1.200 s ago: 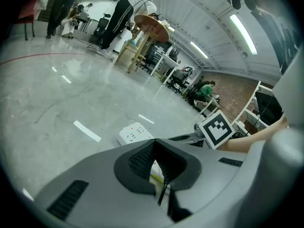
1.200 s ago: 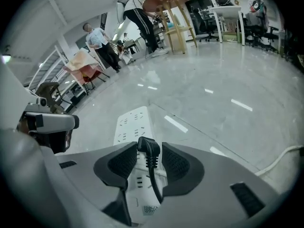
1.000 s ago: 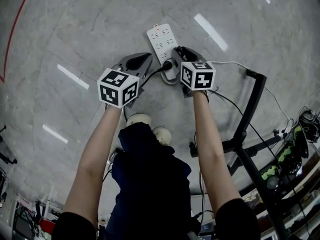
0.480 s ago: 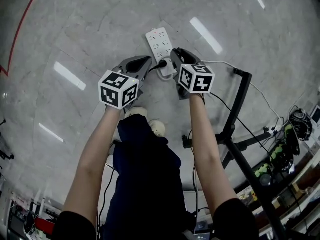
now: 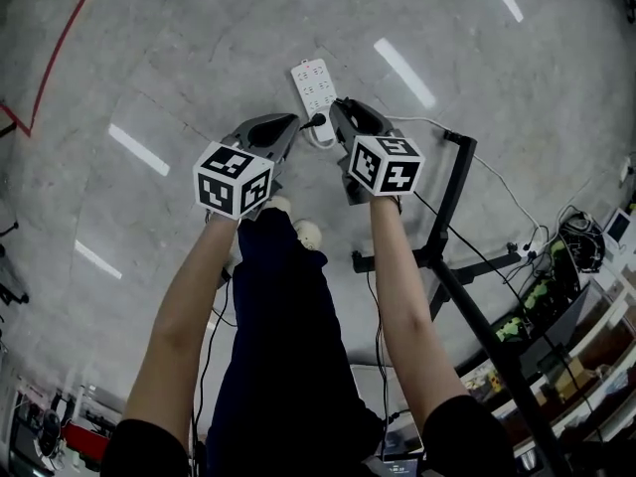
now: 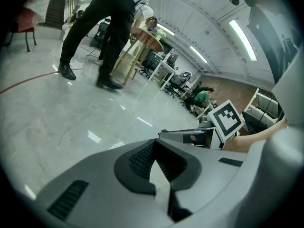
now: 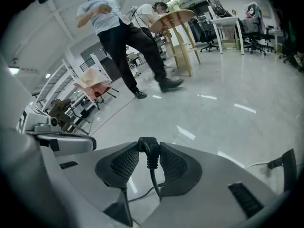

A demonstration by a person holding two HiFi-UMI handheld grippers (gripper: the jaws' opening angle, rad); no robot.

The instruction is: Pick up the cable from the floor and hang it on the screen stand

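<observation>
My right gripper (image 7: 148, 148) is shut on the black plug (image 7: 148, 149) of the cable (image 7: 153, 180), which hangs down between its jaws. In the head view the right gripper (image 5: 334, 117) holds the plug (image 5: 317, 122) above the white power strip (image 5: 313, 80) on the floor. Just to its left, my left gripper (image 5: 288, 123) is shut with nothing in it; its pads (image 6: 140, 158) meet at the tip. The black screen stand (image 5: 452, 207) rises just right of my right arm.
A thin white cable (image 5: 497, 182) crosses the floor past the stand. Clutter and cables (image 5: 571, 256) lie at the right edge, and a red line (image 5: 60, 48) marks the floor at the far left. A person (image 7: 121, 37) walks near a round wooden table (image 7: 175, 20).
Both grippers have risen from the floor, the right still shut on the plug. The power strip looks smaller and farther off, and the stand has come closer to my right arm.
</observation>
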